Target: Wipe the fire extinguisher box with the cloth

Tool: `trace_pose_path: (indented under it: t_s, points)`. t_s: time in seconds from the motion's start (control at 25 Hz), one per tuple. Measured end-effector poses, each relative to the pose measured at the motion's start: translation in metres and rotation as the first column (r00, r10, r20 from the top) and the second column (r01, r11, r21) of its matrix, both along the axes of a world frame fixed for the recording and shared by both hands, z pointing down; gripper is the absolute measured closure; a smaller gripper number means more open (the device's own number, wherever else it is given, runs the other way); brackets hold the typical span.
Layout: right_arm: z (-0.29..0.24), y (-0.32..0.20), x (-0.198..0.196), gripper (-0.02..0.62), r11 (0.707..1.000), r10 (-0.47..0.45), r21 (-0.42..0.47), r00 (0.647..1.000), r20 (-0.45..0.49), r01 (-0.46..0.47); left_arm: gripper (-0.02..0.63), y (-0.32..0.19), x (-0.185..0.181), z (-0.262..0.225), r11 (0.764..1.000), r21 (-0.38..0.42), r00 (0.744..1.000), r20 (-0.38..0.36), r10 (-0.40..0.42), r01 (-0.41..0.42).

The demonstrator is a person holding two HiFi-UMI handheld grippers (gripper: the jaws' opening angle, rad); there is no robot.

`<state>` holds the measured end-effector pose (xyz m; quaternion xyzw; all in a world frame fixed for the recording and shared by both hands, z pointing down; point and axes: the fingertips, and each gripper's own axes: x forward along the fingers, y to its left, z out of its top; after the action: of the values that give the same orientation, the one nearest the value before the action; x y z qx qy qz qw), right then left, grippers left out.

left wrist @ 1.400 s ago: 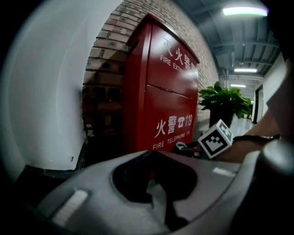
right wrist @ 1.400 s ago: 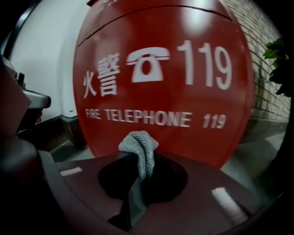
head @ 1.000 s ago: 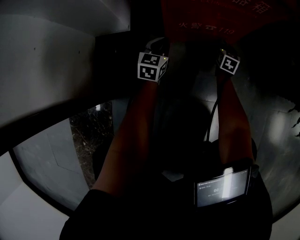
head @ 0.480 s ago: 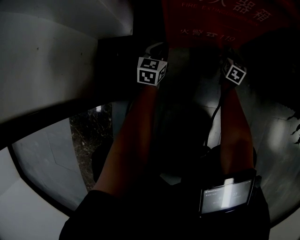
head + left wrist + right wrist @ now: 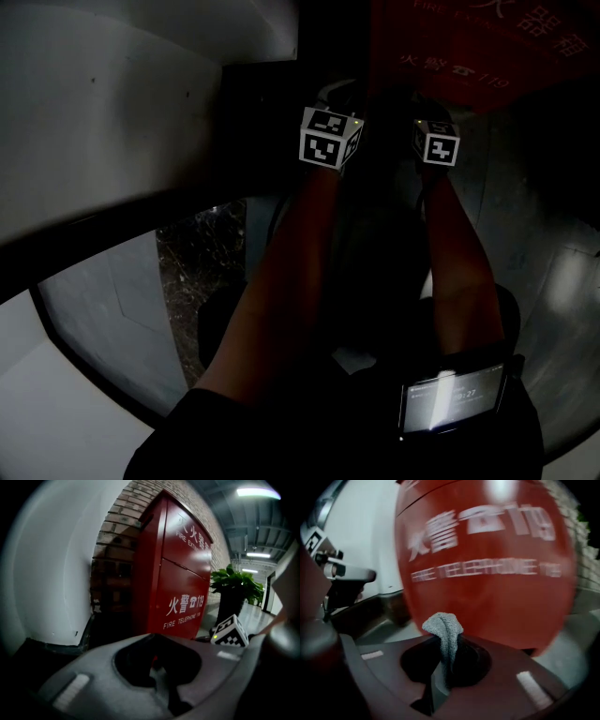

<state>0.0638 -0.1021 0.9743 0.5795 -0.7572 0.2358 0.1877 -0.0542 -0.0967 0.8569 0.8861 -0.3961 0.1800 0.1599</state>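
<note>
The cloth (image 5: pixel 443 625) looks soft, light and limp, best pinched at a bunched fold. The right gripper (image 5: pixel 440 660) has it that way, jaws clamped on it with a tuft poking out ahead, close to the red box (image 5: pixel 487 573) front below the print. The left gripper (image 5: pixel 157 665) faces the box's corner from farther off, jaws together and empty.

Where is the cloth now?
In the right gripper view, the cloth is pinched between the jaws of the right gripper, close before the lower front of the red box.
</note>
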Motion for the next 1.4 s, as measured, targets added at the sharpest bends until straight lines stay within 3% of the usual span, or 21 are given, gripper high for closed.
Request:
trace_pose_path:
  t_s: [0.12,0.2,0.36,0.48,0.64,0.96,1.12,1.24,1.4]
  points:
    - [0.001,-0.012,-0.070,0.560,0.991,-0.132,-0.029,0.990,0.049,0.133,0.611,0.001,-0.009,0.003,1.000,-0.005,1.000,0.003,0.000,0.000]
    - [0.002,-0.020,-0.090,0.560,0.985,-0.168,-0.034,0.985,0.023,0.169,0.611,0.000,-0.015,0.007,1.000,-0.012,1.000,0.004,-0.007,0.007]
    - [0.010,-0.030,-0.083,0.560,0.994,-0.094,-0.049,0.996,-0.002,0.094,0.611,-0.002,-0.019,0.009,1.000,-0.018,1.000,-0.011,-0.008,0.008]
    - [0.017,-0.032,-0.057,0.560,0.997,0.038,-0.076,0.998,0.051,-0.034,0.611,-0.002,-0.013,0.007,0.999,-0.013,0.999,-0.014,0.029,-0.029]
    - [0.022,-0.026,-0.003,0.560,0.983,0.157,-0.097,0.988,0.015,-0.155,0.610,-0.003,-0.006,0.006,0.999,-0.009,0.999,-0.023,0.043,-0.043]
    - [0.021,-0.010,0.093,0.558,0.962,0.242,-0.108,0.965,-0.099,-0.252,0.606,0.002,0.009,0.003,0.998,-0.012,0.998,-0.012,0.069,-0.069]
    - [0.016,-0.001,0.155,0.558,0.922,0.363,-0.092,0.922,-0.134,-0.377,0.606,-0.002,0.007,-0.002,1.000,-0.017,0.999,-0.046,0.023,-0.024]
    - [0.006,0.009,0.200,0.558,0.906,0.401,-0.074,0.899,-0.175,-0.418,0.606,-0.001,0.002,0.001,0.999,-0.044,0.999,-0.052,-0.010,0.007]
    - [-0.010,0.018,0.220,0.560,0.906,0.411,-0.064,0.905,-0.111,-0.419,0.606,-0.008,-0.002,-0.016,0.999,-0.036,0.996,-0.090,-0.020,0.017]
